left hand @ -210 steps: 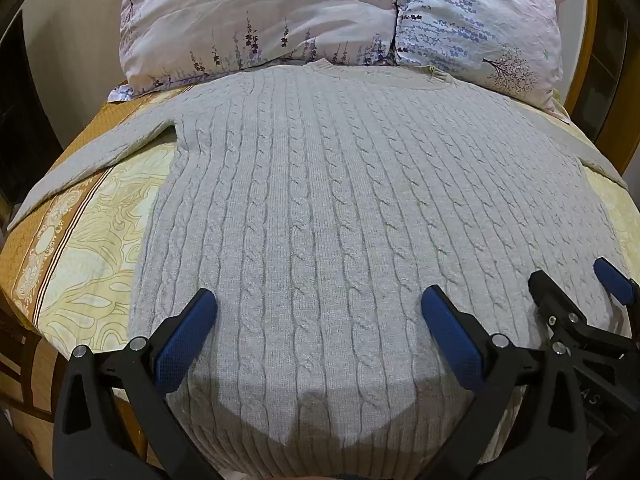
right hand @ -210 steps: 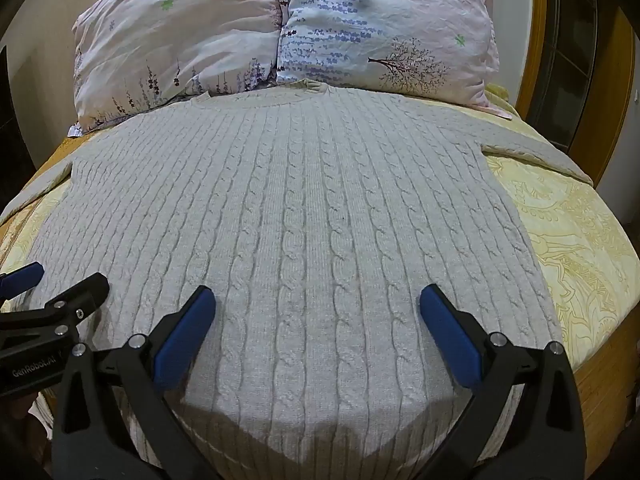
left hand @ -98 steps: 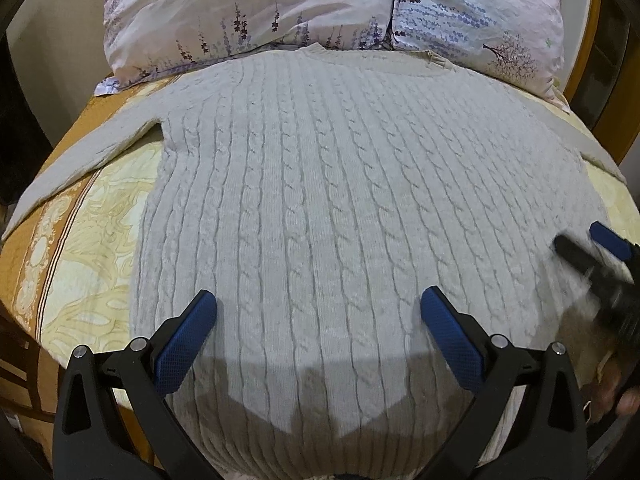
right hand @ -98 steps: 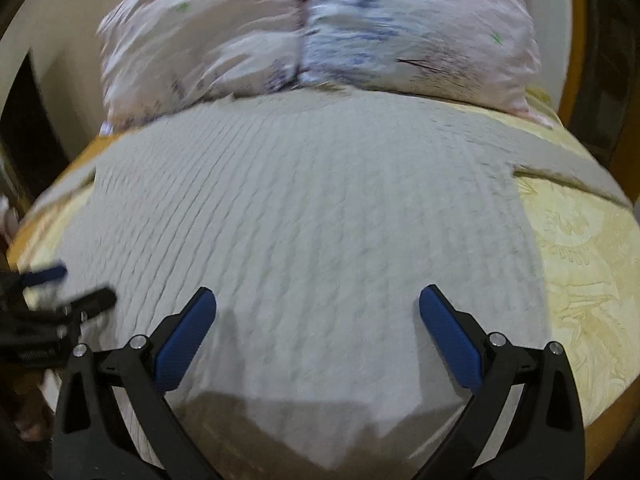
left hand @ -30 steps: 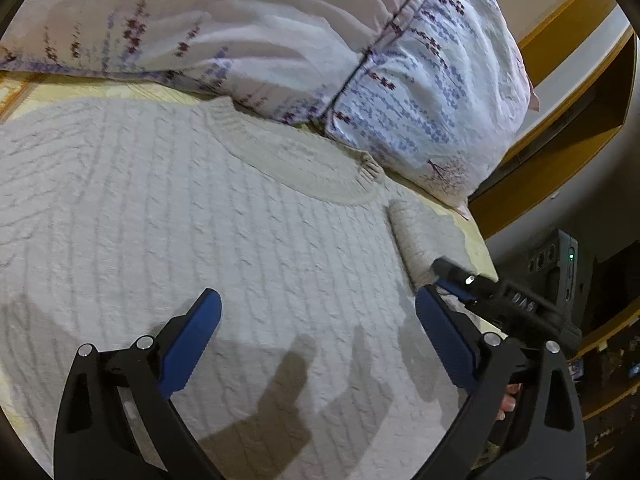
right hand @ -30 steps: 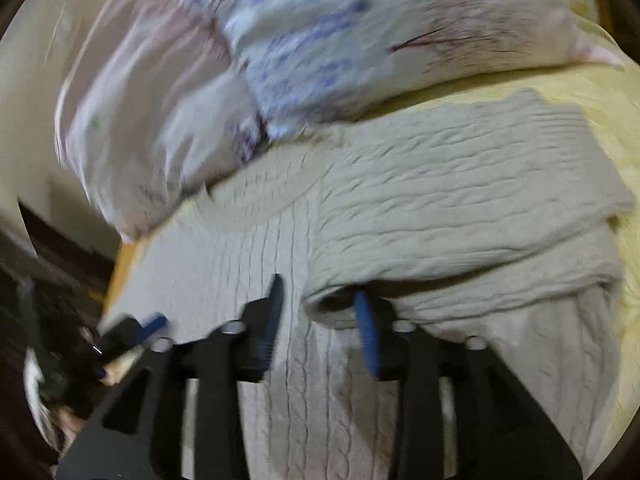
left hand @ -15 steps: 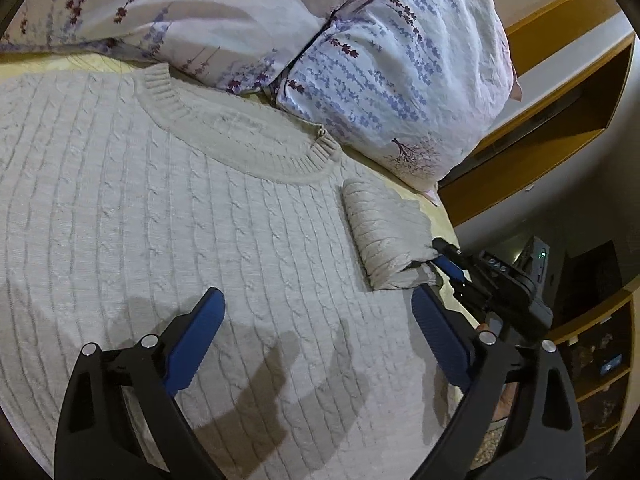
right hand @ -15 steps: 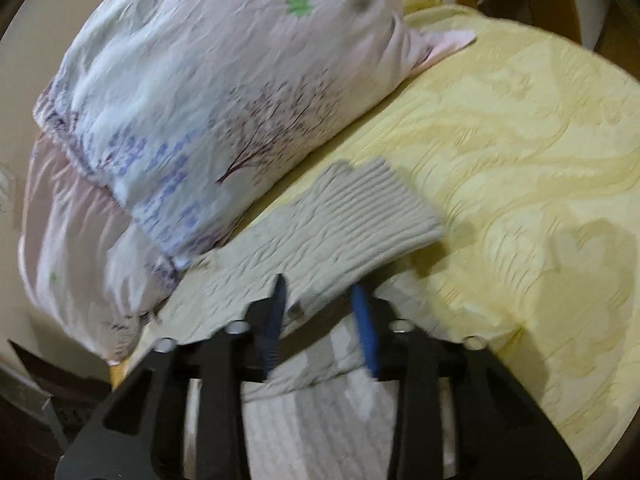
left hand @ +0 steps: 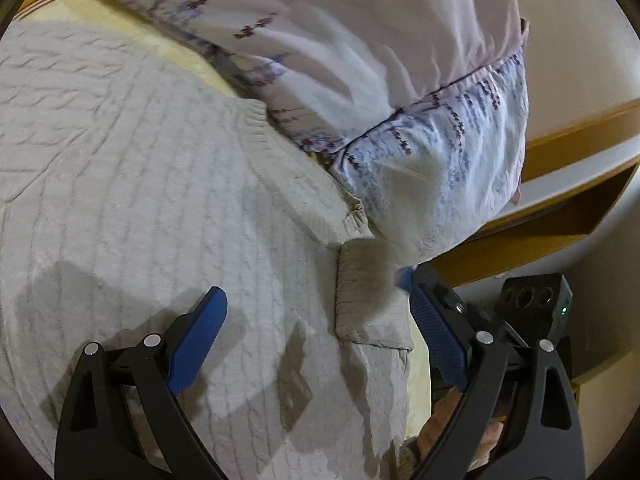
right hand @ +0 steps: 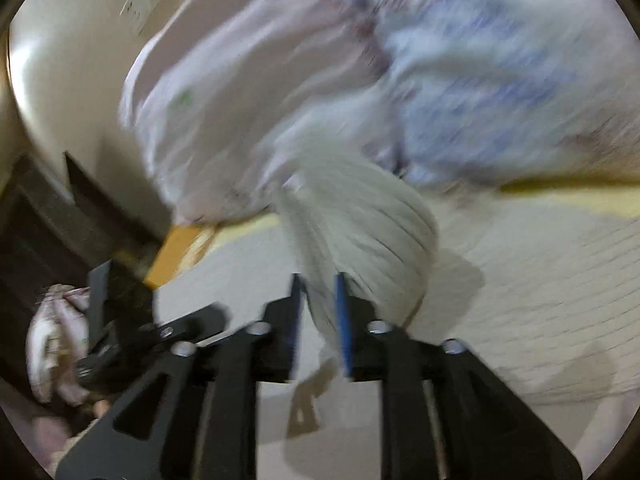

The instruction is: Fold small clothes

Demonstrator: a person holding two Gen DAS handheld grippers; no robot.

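Observation:
A beige cable-knit sweater [left hand: 132,184] lies flat on the bed, neckline [left hand: 304,184] towards the pillows. My left gripper [left hand: 320,336] is open and empty just above the sweater's body near the right shoulder. My right gripper [right hand: 318,308] is shut on the ribbed cuff of the right sleeve [right hand: 360,224] and holds it raised over the sweater. In the left wrist view the lifted sleeve [left hand: 364,288] hangs folded at the sweater's right edge, with the right gripper [left hand: 406,278] at its tip. The right wrist view is blurred.
Two floral pillows [left hand: 400,92] lie along the head of the bed behind the neckline. A yellow bedspread [left hand: 176,46] shows beside the sweater. A wooden headboard [left hand: 560,208] and a dark box with a green light [left hand: 540,304] are at the right.
My right gripper has swung the sleeve cuff up and inward over the sweater. My left gripper has shifted closer to the neckline and pillows, still open.

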